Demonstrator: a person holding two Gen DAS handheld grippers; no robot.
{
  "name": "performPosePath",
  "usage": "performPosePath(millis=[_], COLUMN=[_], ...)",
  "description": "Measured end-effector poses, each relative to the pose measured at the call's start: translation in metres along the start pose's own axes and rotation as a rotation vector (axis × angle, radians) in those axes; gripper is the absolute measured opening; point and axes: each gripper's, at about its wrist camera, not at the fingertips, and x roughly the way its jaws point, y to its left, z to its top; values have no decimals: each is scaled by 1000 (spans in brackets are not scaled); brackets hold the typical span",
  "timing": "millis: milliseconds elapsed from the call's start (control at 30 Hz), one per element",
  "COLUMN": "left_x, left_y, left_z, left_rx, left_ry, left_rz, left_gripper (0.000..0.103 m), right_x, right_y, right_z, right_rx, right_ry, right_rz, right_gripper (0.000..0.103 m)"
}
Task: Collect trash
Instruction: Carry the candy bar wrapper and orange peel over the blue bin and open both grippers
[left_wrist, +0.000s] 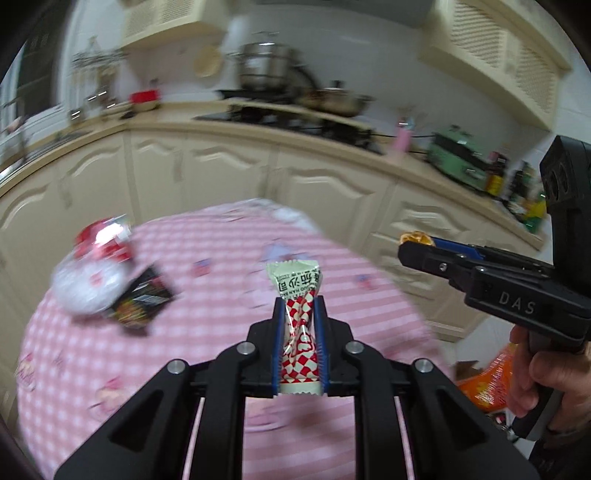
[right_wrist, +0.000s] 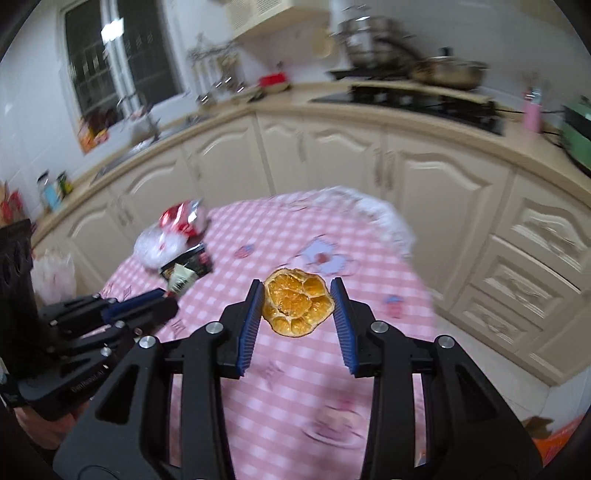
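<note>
- The left gripper (left_wrist: 298, 332) has its fingers closed tight on a candy wrapper (left_wrist: 298, 314). The wrapper lies lengthways along the fingers, and its pale end sticks out past the tips, away from the hand.
- The right gripper (right_wrist: 297, 299) has its fingers pinched on a dried orange slice (right_wrist: 297, 302). The slice sits flat between the two blue pads, one on each side of it.
- Both pieces are up in the air above the pink checked table (left_wrist: 92, 369), so each now needs a bin. I see no bin in these pictures.
- Farther off, at the far left of the table, more trash waits: a crumpled red and white bag (left_wrist: 92, 273) with a dark packet (left_wrist: 142, 299) touching it.
- That pile lies on the left gripper's side, so I think the left hand is nearer.
</note>
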Motion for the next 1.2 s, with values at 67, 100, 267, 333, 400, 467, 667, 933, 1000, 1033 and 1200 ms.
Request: performPosePath(millis=[67, 100, 267, 333, 400, 467, 667, 933, 1000, 1033, 1200], left_x=[7, 11, 30, 41, 52, 67, 116, 190, 208, 215, 243], left_y=[-30, -43, -119, -148, -172, -197, -254, -285, -289, -292, -297], left_z=[4, 6, 5, -1, -8, -20, -63, -114, -127, -130, -142], left_rx=[32, 47, 130, 159, 182, 203, 261, 277, 279, 278, 263], left_ry=[-3, -3, 13, 44, 82, 150, 345, 581, 632, 652, 718], left_rz=[-56, -80, -207, -260, -300, -340, -428, -431, -418, -418, -396], left_gripper=[15, 15, 15, 15, 15, 15, 15, 15, 14, 14, 14], right_x=[-24, -33, -88, -103, -117, -126, -112, -60, -46, -40, -21], right_y=[-26, -37, -102, -125, -151, -180, -239, -284, -295, -298, -307], right_z=[-4, -7, -34, -48, -68, -93, -165, -243, -264, -270, -293], right_rx=[44, 63, 177, 222, 278, 342, 502, 671, 717, 731, 788], right_ry=[-29, -39, -73, -71, -58, -32, 97, 255, 292, 306, 343], right_rz=[-50, -70, -206, -247, -284, -327, -362, -321, -310, -305, -282], right_gripper=[37, 37, 37, 37, 37, 37, 37, 37, 37, 37, 37])
